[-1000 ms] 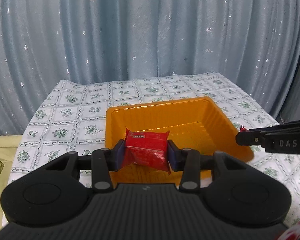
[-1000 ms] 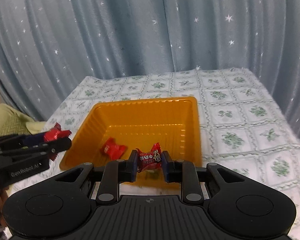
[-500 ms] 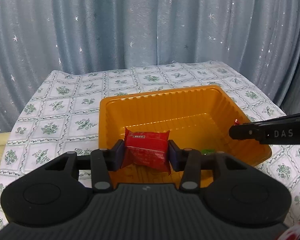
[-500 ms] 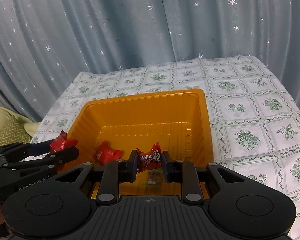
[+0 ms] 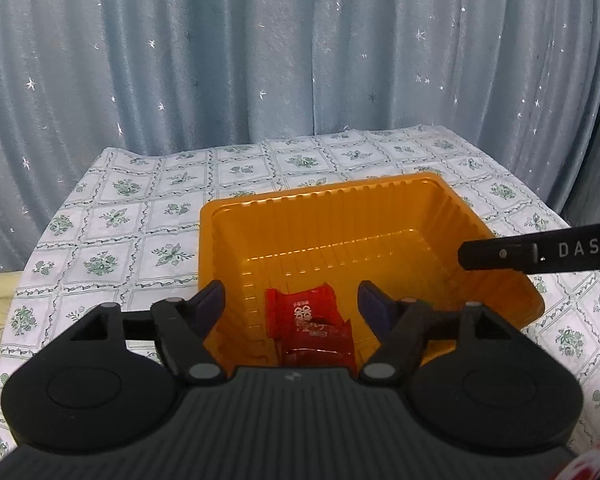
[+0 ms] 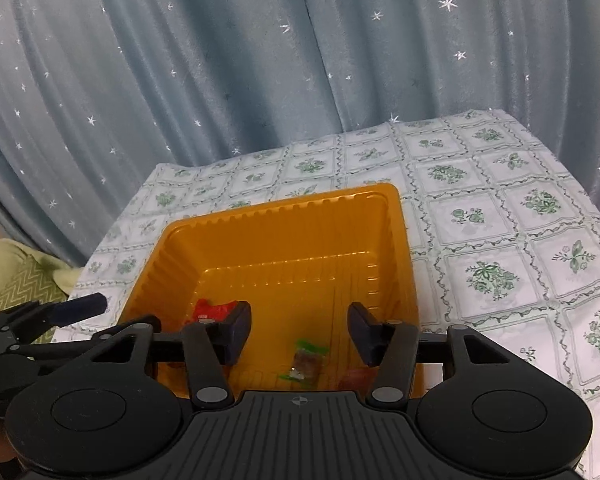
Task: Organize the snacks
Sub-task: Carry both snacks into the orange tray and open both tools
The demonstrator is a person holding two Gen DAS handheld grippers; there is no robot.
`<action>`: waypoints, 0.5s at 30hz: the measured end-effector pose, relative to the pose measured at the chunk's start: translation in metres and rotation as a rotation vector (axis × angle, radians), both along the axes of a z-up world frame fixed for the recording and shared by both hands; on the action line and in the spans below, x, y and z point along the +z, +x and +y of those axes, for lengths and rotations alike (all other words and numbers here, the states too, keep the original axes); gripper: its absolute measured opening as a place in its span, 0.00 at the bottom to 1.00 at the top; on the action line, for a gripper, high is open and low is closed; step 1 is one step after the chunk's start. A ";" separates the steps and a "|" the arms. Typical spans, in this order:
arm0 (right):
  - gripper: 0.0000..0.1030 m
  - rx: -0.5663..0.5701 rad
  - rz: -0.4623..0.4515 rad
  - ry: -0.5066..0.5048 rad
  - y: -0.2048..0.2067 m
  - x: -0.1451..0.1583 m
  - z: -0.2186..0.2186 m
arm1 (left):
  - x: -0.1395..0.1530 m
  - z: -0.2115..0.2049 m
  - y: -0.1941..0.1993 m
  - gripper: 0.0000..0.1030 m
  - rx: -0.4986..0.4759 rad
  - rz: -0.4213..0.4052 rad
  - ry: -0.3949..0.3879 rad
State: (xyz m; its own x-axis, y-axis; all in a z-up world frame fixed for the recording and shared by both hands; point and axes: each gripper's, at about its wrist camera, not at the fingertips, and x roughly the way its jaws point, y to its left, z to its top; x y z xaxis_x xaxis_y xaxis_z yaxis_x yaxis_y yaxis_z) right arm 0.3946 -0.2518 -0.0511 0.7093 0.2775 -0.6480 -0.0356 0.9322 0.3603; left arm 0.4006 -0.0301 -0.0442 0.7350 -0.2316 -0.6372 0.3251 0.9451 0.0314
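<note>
An orange plastic tray (image 5: 340,200) sits on the flowered tablecloth. My left gripper (image 5: 293,305) hangs over the tray's near left part with its jaws opening and nothing between the pads. Two red snack packets (image 5: 304,314) lie on the tray floor below it. The right gripper (image 6: 300,330) is over the near part of the tray (image 6: 284,208), jaws opening and empty. Beneath it lie a green-ended candy (image 6: 306,360) and a blurred red candy (image 6: 356,378). A red packet (image 6: 212,309) shows behind its left finger. One finger of the right gripper (image 5: 500,254) reaches in over the tray's right rim.
A flowered tablecloth (image 6: 500,240) covers the table, with bare cloth right of and behind the tray. A blue star-dotted curtain (image 5: 300,60) hangs close behind the table's far edge. A green zigzag cushion (image 6: 16,280) lies off the table's left side.
Both grippers have opened. The red packet has dropped from my left gripper into the tray, and the red candy has dropped from my right gripper into the tray.
</note>
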 end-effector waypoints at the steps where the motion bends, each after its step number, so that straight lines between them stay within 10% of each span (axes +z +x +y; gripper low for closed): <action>1: 0.52 -0.005 0.002 0.000 -0.001 0.001 -0.001 | 0.001 0.001 -0.002 0.68 0.002 -0.002 -0.001; 15: 0.52 -0.027 -0.005 -0.017 -0.058 0.036 -0.001 | 0.039 0.016 -0.065 0.68 0.028 -0.045 -0.029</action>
